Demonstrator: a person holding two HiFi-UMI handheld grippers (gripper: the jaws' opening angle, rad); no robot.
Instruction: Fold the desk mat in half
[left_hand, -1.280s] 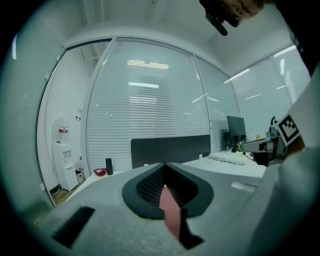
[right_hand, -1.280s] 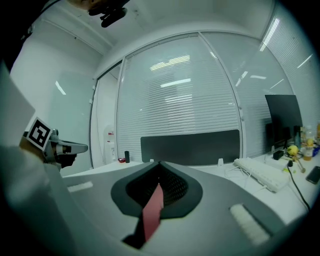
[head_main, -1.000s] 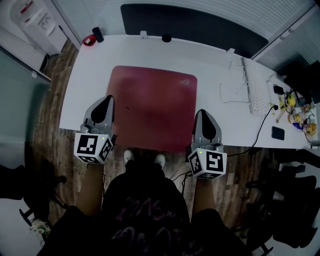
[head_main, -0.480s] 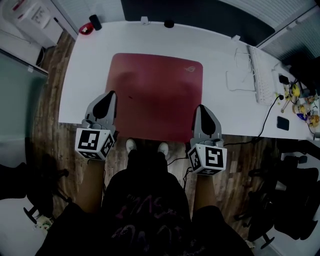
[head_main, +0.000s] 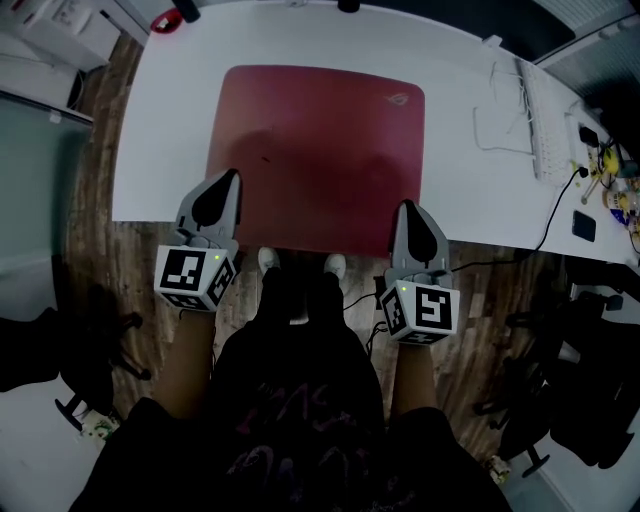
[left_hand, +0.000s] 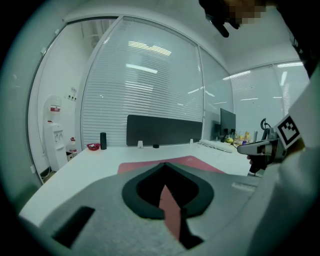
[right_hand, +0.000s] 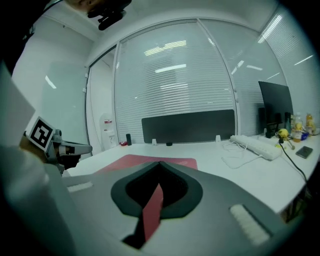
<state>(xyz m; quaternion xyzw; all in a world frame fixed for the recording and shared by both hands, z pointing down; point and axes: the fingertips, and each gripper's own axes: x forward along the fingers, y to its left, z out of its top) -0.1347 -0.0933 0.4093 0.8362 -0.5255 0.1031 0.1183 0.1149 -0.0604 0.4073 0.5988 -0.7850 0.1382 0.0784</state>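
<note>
While the desk mat (head_main: 315, 150) spreads ahead on the table (head_main: 470, 190), left tongs (head_main: 230, 178) and right tongs (head_main: 405, 207) pinch its near edge (one per corner).

Right gripper (right_hand: 159, 165): jaws closed, pinching a red strip of the desk mat (right_hand: 138, 160) at its near edge. Mat lies flat on the white desk (right_hand: 220, 167), running toward 12 o'clock. Left gripper (right_hand: 89, 148): 9 o'clock, marker cube showing. Keyboard (right_hand: 256, 145): 2 o'clock. Dark divider panel (right_hand: 187, 127): far desk edge, 12 o'clock. Monitor (right_hand: 274, 107): 3 o'clock.
</note>
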